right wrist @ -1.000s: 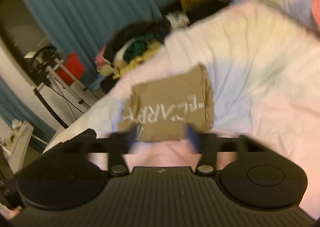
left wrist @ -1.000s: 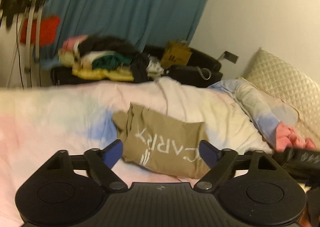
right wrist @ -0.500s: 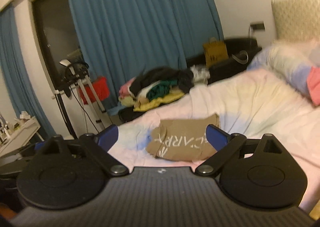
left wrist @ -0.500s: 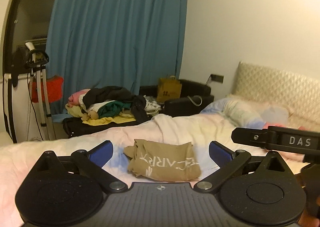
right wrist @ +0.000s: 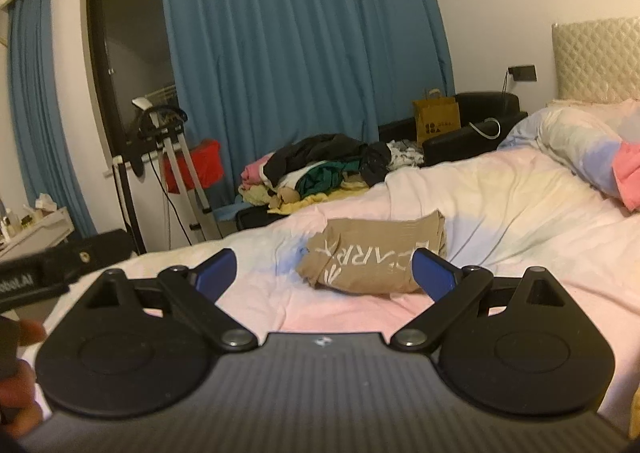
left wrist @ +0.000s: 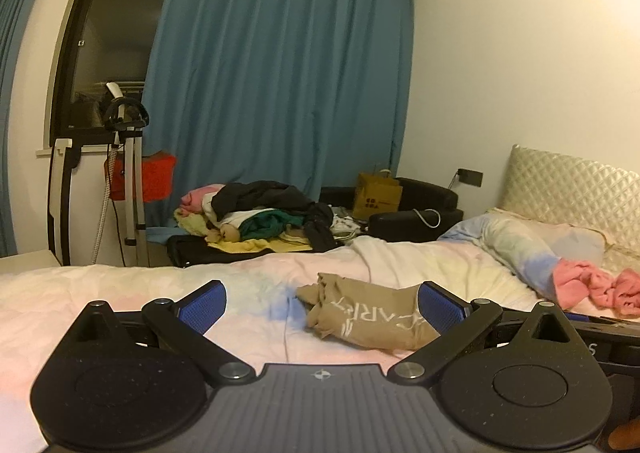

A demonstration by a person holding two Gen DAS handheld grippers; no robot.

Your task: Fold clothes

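Note:
A folded tan garment with white lettering point(left wrist: 366, 313) lies on the pastel bedsheet point(left wrist: 120, 293); it also shows in the right wrist view point(right wrist: 372, 255). My left gripper point(left wrist: 322, 307) is open and empty, held back from the garment, above the near part of the bed. My right gripper point(right wrist: 324, 271) is open and empty, also short of the garment. Neither touches the cloth.
A pile of unfolded clothes point(left wrist: 264, 217) sits beyond the far bed edge, below a blue curtain point(left wrist: 280, 73). A pillow point(left wrist: 528, 249) and pink cloth point(left wrist: 592, 285) lie at right by the headboard. A white stand point(left wrist: 124, 173) stands at left. A paper bag point(left wrist: 376, 195) sits on a black chair.
Both grippers have pulled back and tilted up from the folded tan garment, which stays lying on the bed. The right gripper's jaws have opened wider.

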